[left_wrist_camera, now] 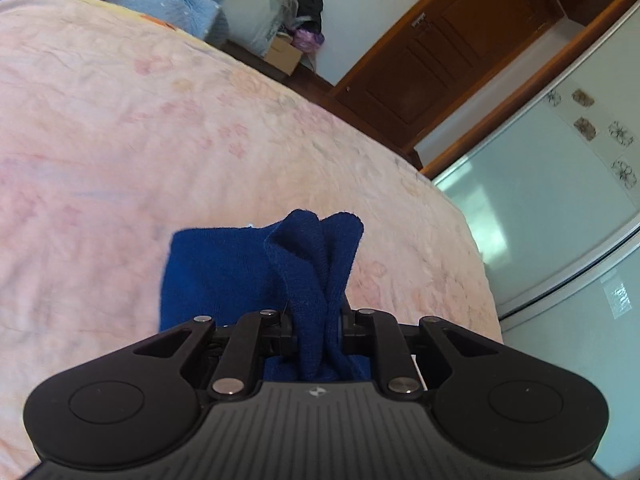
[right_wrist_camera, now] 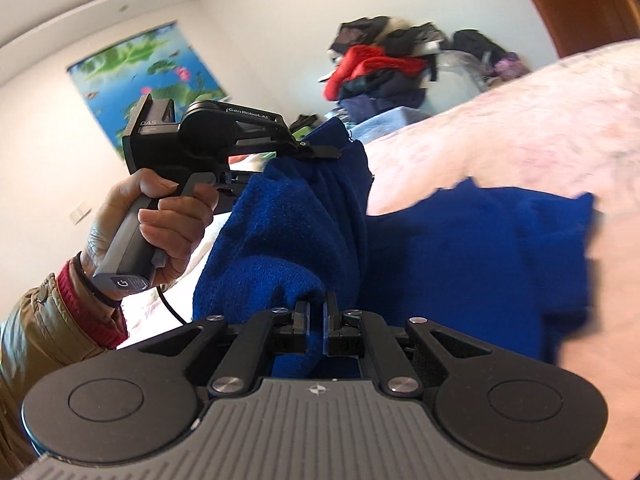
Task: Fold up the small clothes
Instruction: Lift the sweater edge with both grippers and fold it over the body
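A dark blue knitted garment (left_wrist_camera: 208,276) lies partly on the pink bed cover (left_wrist_camera: 120,140). My left gripper (left_wrist_camera: 318,320) is shut on a bunched edge of it, and folds of blue cloth stick up between the jaws. In the right wrist view the blue garment (right_wrist_camera: 460,248) hangs between both grippers above the bed cover (right_wrist_camera: 540,120). My right gripper (right_wrist_camera: 318,316) is shut on another edge of the cloth. The left gripper (right_wrist_camera: 320,152) shows there from the side, held by a hand (right_wrist_camera: 160,216), pinching the garment's upper edge.
A pile of clothes (right_wrist_camera: 384,68) and a light blue blanket (left_wrist_camera: 172,4) lie beyond the bed. A wooden door (left_wrist_camera: 460,48) and a pale wardrobe (left_wrist_camera: 560,200) stand to the right. A pond picture (right_wrist_camera: 144,68) hangs on the wall.
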